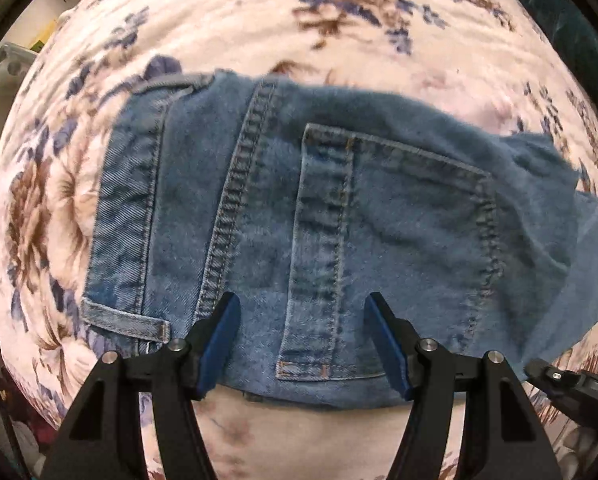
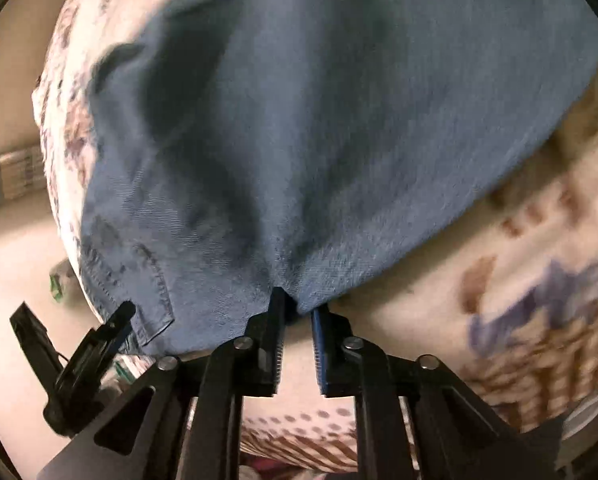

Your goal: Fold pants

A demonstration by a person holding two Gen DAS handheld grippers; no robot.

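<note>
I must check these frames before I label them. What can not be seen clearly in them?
- Blue denim pants: legs cut off by the left wrist view's right edge.
- Right wrist view: floral cloth is blurred by motion.
- Right gripper: jaws pinch a denim edge; how many layers is hidden.
- Left gripper: whether its open jaws touch the denim is unclear.

Blue denim pants (image 1: 379, 216) are spread flat, back pocket uppermost. One edge is bunched and lifted (image 2: 299, 296)
</note>
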